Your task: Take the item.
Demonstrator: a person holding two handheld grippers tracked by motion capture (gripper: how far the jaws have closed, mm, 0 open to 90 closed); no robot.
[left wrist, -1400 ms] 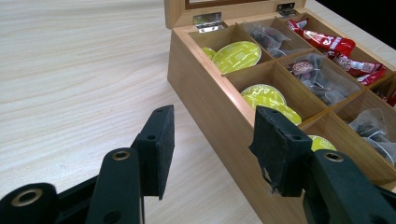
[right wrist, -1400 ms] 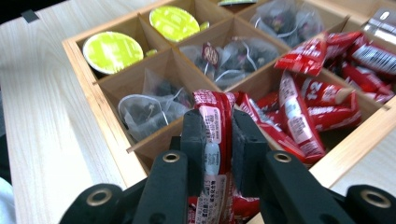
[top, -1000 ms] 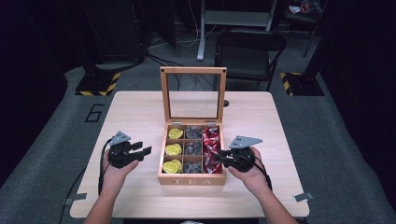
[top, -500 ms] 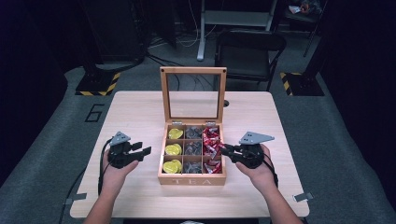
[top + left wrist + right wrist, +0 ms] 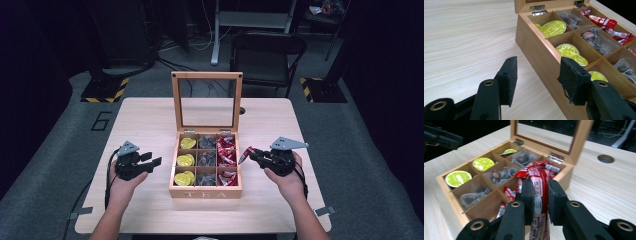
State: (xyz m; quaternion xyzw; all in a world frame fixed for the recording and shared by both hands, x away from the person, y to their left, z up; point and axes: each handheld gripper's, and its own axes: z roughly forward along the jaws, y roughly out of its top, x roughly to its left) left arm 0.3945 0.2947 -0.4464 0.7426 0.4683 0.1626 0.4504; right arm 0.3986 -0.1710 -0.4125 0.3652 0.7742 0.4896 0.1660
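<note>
A wooden tea box (image 5: pixel 205 191) with its glass lid (image 5: pixel 207 101) standing up sits mid-table. Its left column holds yellow-green capsules (image 5: pixel 185 160), the middle column clear tea bags (image 5: pixel 206 160), the right column red sachets (image 5: pixel 226 150). My right gripper (image 5: pixel 249 154) is shut on a red sachet (image 5: pixel 539 185), held just right of the box and above the table. My left gripper (image 5: pixel 156 162) rests left of the box, jaws open and empty; its fingers (image 5: pixel 508 79) frame the box's left wall (image 5: pixel 539 50).
The light wooden table (image 5: pixel 140 122) has bare room on both sides of the box and behind it. A round cable hole (image 5: pixel 605 158) lies behind the box on the right. A dark chair (image 5: pixel 266 50) stands beyond the table's far edge.
My right gripper has drawn away from the box's right column to the right and slightly up, carrying the red sachet. The left gripper has stayed put.
</note>
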